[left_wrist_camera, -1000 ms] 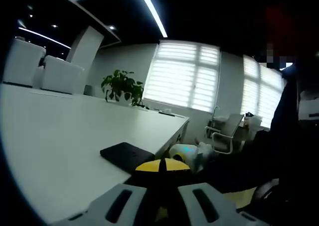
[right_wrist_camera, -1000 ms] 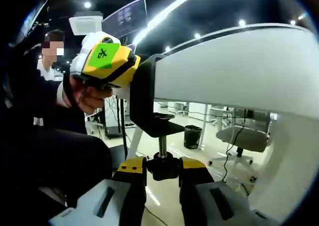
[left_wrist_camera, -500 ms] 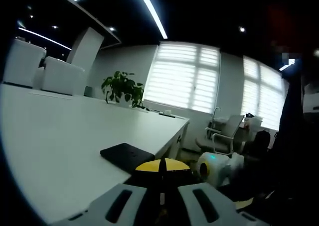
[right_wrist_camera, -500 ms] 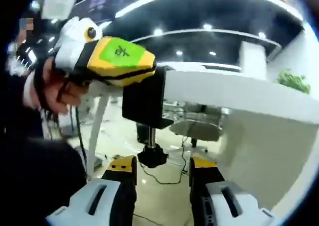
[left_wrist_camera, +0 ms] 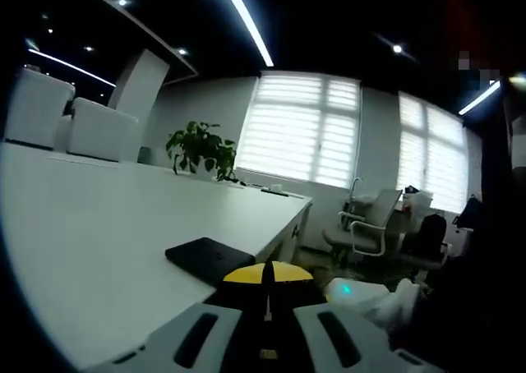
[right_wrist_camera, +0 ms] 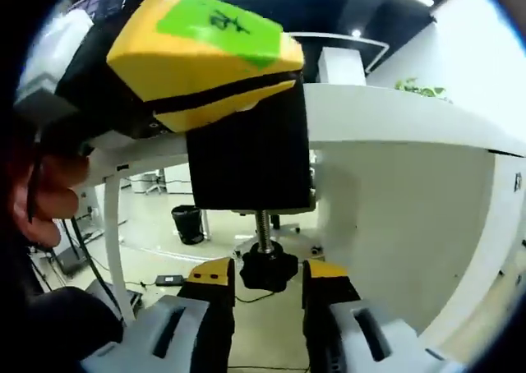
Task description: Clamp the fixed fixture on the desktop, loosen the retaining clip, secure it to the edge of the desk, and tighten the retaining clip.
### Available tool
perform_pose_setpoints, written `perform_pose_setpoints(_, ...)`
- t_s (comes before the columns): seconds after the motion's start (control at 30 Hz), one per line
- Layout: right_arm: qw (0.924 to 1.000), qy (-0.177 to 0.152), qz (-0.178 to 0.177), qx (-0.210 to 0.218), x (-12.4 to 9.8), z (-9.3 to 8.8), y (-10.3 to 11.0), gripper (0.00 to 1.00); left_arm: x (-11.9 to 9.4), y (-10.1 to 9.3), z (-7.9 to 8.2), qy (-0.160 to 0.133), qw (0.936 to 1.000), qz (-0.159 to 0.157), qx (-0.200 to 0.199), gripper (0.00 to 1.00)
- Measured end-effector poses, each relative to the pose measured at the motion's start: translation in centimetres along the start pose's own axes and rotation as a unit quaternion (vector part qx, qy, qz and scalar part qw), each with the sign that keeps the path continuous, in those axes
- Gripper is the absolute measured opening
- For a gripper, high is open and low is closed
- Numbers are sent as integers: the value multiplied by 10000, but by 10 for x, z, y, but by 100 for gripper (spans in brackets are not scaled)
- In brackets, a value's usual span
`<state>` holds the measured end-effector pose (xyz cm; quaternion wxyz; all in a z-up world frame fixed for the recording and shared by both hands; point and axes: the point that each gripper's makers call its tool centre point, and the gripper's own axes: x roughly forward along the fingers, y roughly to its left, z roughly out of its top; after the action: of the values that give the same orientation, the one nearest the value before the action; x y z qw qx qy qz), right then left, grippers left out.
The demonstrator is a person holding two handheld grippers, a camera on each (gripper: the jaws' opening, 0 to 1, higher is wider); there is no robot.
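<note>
Both grippers were on the clamp: the right gripper (right_wrist_camera: 265, 278) had its jaws pinching the black knob (right_wrist_camera: 268, 270) under the fixture's screw, while the left gripper (right_wrist_camera: 205, 57) pressed shut on the black clamp body (right_wrist_camera: 246, 155) at the desk edge (right_wrist_camera: 394, 118). Over the last second the right gripper view had swung around the knob, though the jaws kept their place on it. That suggested a turn of the screw, so tightening looked under way, with the top plate (left_wrist_camera: 205, 254) already lying on the desk.
</note>
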<state>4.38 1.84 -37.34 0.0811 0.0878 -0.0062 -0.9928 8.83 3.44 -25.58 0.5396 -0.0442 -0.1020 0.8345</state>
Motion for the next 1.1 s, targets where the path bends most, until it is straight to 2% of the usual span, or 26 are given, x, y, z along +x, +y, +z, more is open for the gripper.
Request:
perform_pose_setpoints(0.07,9995,7,14,-300,1,1,-1,24,0,0,1,-8,10000,2,-7,1)
perform_pose_setpoints(0.17,9995,118,253,-159,-1,1,1,24,-1,0,1,4,10000,-5,-44,1)
perform_pose_setpoints(0.23,9978,176,621,-144,-2,2,4,23,-2,-1,3,-27,9999,-5,-115,1)
perform_pose_setpoints(0.27,9959,174,824,-315,-2,2,3,23,-2,0,3,-29,9999,-14,-128,1)
perform_pose_setpoints(0.3,9921,187,1157,-456,-3,3,4,23,-2,-1,3,-35,9999,-19,-152,1)
perform_pose_setpoints(0.33,9888,225,1418,-413,-2,3,5,23,-2,-1,3,-39,9998,-21,-169,1)
perform_pose_setpoints(0.43,9740,234,2191,-532,2,2,10,23,-3,-1,3,-45,9998,-23,-195,1)
perform_pose_setpoints(0.47,9667,227,2475,-616,2,2,11,23,-3,-1,3,-47,9997,-28,-233,1)
perform_pose_setpoints(0.53,9501,291,3070,-469,1,1,15,23,-3,-1,3,-44,9997,-29,-250,1)
perform_pose_setpoints(0.67,9121,23,4043,-674,0,3,16,23,-3,-1,3,-2,9995,-26,-311,1)
perform_pose_setpoints(0.73,9029,-166,4234,-725,1,5,14,23,-4,-1,2,15,9995,-33,-324,1)
perform_pose_setpoints(0.87,9039,-100,4225,-661,-1,3,16,24,-3,-1,2,4,9993,-44,-369,1)
perform_pose_setpoints(0.97,9117,-154,4035,-764,-4,2,17,24,-3,-1,2,-12,9992,-38,-394,1)
perform_pose_setpoints(1.03,9224,-217,3728,-984,-7,5,11,24,-3,-1,2,-17,9991,-49,-415,1)
perform_pose_setpoints(1.1,9334,-361,3460,-880,-12,15,6,25,-2,-1,2,-17,9991,-52,-412,1)
